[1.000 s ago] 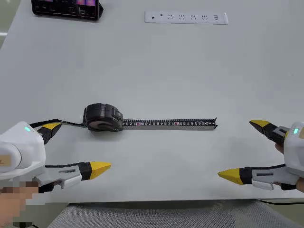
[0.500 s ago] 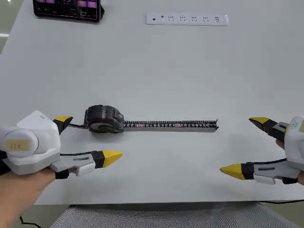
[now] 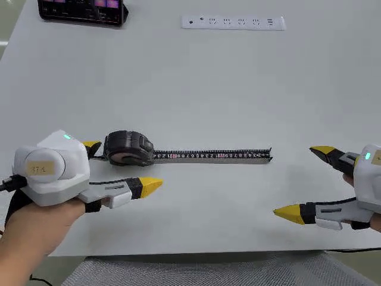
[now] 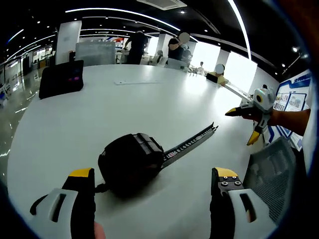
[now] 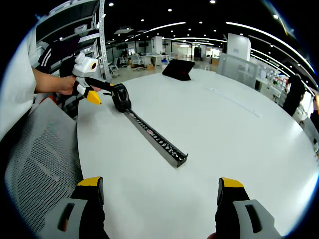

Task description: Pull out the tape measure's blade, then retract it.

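Observation:
A black tape measure (image 3: 127,148) lies on the white table (image 3: 196,95), its blade (image 3: 211,156) drawn out to the right and ending in a hook (image 3: 270,155). My left gripper (image 3: 122,165) is open, its yellow-tipped jaws on either side of the case without touching it. In the left gripper view the case (image 4: 130,162) sits just ahead between the jaws, and the blade (image 4: 189,144) runs away toward the right gripper (image 4: 249,122). My right gripper (image 3: 305,182) is open, a little right of the hook. In the right gripper view the blade (image 5: 154,137) leads to the case (image 5: 121,97).
A white power strip (image 3: 233,22) lies at the table's far edge. A dark tablet (image 3: 80,11) stands at the far left corner. A mesh chair (image 3: 190,271) is below the near table edge. People stand far off in the room (image 4: 174,47).
My left gripper has moved forward and right, so that its jaws now flank the tape measure's case. The right gripper, case and blade have stayed in place.

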Demonstrator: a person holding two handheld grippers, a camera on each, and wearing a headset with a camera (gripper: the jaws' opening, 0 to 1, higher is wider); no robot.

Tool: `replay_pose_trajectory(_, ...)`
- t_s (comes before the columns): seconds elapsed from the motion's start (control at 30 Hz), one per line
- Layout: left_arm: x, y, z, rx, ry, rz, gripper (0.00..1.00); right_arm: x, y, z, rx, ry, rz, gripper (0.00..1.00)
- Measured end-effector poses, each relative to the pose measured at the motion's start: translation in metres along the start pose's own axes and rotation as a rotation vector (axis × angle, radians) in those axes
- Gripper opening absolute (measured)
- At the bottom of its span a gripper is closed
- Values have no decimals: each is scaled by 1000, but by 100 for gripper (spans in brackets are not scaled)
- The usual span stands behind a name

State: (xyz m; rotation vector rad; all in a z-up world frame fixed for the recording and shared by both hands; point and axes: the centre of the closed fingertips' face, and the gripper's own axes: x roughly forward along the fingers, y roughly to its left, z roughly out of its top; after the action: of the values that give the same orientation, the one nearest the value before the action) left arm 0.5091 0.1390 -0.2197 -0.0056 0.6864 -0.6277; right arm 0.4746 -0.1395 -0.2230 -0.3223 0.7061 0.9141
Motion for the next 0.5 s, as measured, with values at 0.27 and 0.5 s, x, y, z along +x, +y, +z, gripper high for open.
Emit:
replay_pose_trajectory(0.27, 3, -3, 1, -11, -4, 0, 92, 1, -2, 1, -5, 2, 1, 94)
replay_pose_trajectory(0.5, 4, -4, 3, -24, -11, 3, 92, 0, -3, 2, -5, 1, -2, 92)
